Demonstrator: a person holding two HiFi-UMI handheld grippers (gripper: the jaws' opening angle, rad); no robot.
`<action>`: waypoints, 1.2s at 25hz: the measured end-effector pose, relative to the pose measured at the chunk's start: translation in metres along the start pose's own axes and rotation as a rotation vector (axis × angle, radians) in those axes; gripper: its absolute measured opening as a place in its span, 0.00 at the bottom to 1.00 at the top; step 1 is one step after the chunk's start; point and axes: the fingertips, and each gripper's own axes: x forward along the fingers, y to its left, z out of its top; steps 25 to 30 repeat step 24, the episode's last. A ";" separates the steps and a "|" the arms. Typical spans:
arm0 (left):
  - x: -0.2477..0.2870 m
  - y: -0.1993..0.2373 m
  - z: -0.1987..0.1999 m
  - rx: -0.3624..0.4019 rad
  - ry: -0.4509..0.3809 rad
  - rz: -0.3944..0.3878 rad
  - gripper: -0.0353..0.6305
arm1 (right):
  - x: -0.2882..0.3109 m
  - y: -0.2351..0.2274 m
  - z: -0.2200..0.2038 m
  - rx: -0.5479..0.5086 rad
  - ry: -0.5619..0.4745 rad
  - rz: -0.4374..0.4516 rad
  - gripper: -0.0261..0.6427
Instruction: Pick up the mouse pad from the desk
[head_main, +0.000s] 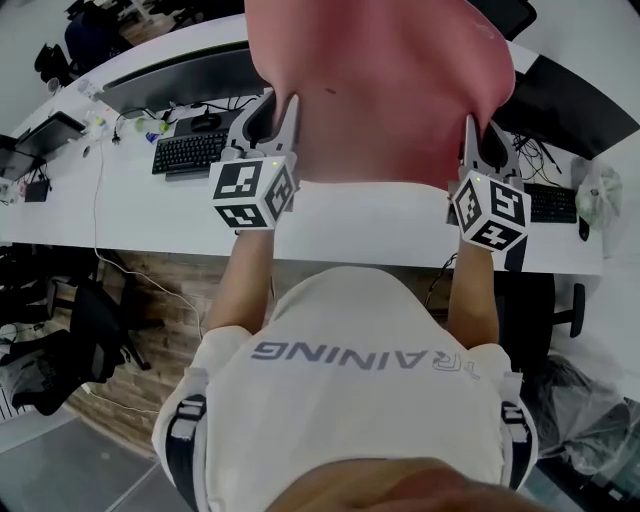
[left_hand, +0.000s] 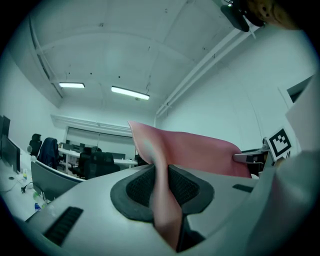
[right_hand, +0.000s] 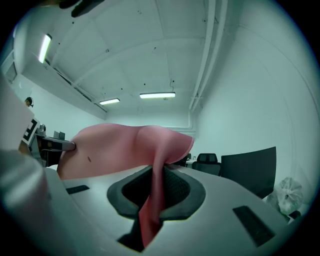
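Mouse pad (head_main: 380, 90) up off the table (head_main: 360, 225)
Left tongs (head_main: 270, 112) and right tongs (head_main: 482, 140) pinch its edges (hold both level).

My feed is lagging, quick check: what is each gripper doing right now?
Left gripper: closed on one edge of the pink mouse pad.
Right gripper: closed on the opposite edge of the mouse pad.
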 end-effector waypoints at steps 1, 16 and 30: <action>0.000 -0.001 0.003 -0.002 -0.008 0.000 0.22 | -0.001 0.000 0.004 -0.005 -0.010 -0.001 0.14; 0.000 0.000 0.007 -0.008 -0.029 0.019 0.21 | 0.004 0.004 0.011 -0.001 -0.029 0.021 0.14; -0.003 -0.007 0.004 -0.006 -0.030 0.021 0.20 | 0.000 0.000 0.005 0.010 -0.023 0.023 0.14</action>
